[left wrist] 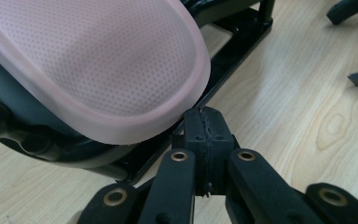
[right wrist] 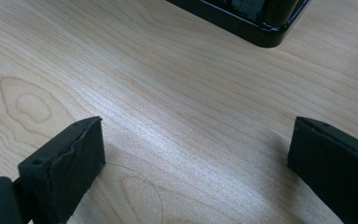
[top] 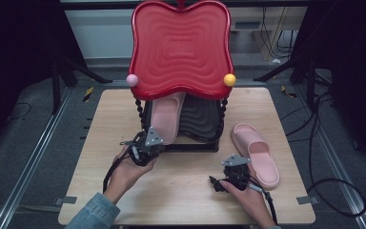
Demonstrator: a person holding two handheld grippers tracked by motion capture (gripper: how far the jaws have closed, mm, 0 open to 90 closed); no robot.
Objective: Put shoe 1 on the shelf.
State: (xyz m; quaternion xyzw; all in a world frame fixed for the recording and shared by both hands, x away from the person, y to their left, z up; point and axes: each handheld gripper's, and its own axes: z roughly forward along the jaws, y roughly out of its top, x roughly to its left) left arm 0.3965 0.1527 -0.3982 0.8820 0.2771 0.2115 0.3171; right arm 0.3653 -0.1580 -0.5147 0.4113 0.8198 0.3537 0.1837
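Note:
A pink slipper (top: 167, 117) lies on the black lower shelf (top: 201, 119) of a rack under a red top tray (top: 181, 47), its heel sticking out over the front edge. My left gripper (top: 147, 145) is right at that heel. In the left gripper view its jaws are pressed together with nothing between them, and my left gripper (left wrist: 204, 122) has its tips against the rim of the slipper (left wrist: 98, 70). A second pink slipper (top: 258, 152) lies on the table at the right. My right gripper (top: 215, 182) hovers open just left of it, and in its own view my right gripper (right wrist: 196, 158) has bare wood between its jaws.
The rack stands mid-table on a black base frame (right wrist: 242, 18), with beaded posts and a pink ball (top: 132, 79) and a yellow ball (top: 229, 79) at the red tray's corners. Bare wooden table (top: 181, 195) lies in front. Cables and stands surround the table.

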